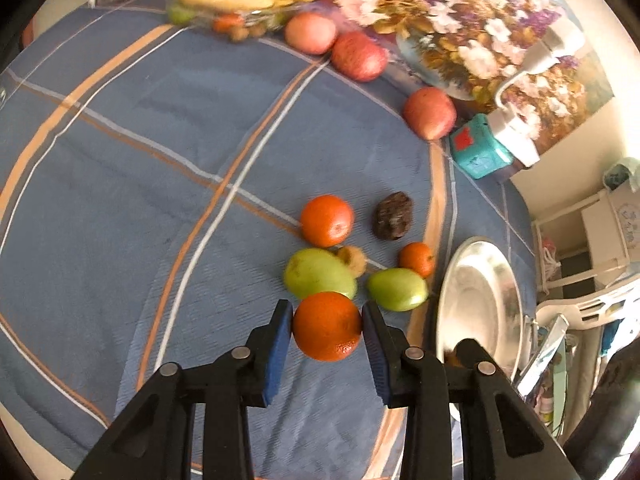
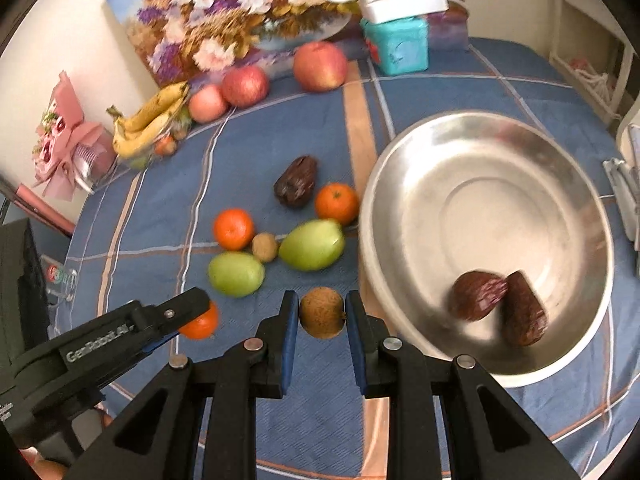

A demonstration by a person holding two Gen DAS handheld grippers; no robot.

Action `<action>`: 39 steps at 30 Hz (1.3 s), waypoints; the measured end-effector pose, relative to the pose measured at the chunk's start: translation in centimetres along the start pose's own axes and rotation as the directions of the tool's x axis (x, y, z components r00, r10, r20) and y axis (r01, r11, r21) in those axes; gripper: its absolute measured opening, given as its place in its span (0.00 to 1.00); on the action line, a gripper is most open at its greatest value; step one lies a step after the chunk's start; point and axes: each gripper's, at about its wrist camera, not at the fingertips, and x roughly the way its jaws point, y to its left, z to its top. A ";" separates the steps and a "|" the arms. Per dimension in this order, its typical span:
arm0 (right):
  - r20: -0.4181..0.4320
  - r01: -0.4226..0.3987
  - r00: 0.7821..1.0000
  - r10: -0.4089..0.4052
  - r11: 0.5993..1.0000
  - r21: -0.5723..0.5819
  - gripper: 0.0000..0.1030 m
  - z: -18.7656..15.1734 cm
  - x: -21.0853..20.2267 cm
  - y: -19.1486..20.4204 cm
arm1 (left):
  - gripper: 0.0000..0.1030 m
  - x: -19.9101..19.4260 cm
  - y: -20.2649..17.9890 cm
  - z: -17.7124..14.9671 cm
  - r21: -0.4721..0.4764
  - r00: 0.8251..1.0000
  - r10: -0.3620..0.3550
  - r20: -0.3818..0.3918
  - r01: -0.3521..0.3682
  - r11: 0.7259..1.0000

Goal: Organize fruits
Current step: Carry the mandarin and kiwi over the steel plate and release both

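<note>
My left gripper [image 1: 327, 326] is shut on an orange [image 1: 327, 326] above the blue cloth; it also shows in the right wrist view [image 2: 200, 322]. My right gripper [image 2: 322, 312] is shut on a small brown kiwi [image 2: 322, 312], just left of the steel bowl [image 2: 400, 168]. Two dark brown fruits [image 2: 476, 295] lie in the bowl. On the cloth lie two oranges [image 2: 233, 229], two green mangoes [image 2: 312, 245], a small brown fruit [image 2: 265, 246] and a dark fruit [image 2: 296, 186].
Three red apples [image 2: 320, 66] and a tray of bananas [image 2: 150, 122] sit at the back by a flower painting [image 2: 240, 12]. A teal box [image 2: 398, 46] with a white charger stands behind the bowl. A pink bouquet [image 2: 64, 148] is at the far left.
</note>
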 end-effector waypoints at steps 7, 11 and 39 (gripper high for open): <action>0.064 0.129 0.989 -0.136 0.987 0.099 0.24 2.0 -0.9 -4.3 | 0.37 0.7 -4.0 0.6 0.093 0.999 -0.047 -0.022 0.049 0.995; 0.057 0.149 0.985 -0.161 0.972 0.179 0.24 2.7 -0.5 -7.2 | 0.37 2.0 -7.7 0.4 0.165 0.997 -0.066 -0.047 0.073 0.984; -0.019 0.165 0.986 -0.168 0.936 0.312 0.25 3.8 2.4 -14.1 | 0.39 10.7 -14.8 -1.4 0.305 0.984 -0.032 -0.177 0.086 0.948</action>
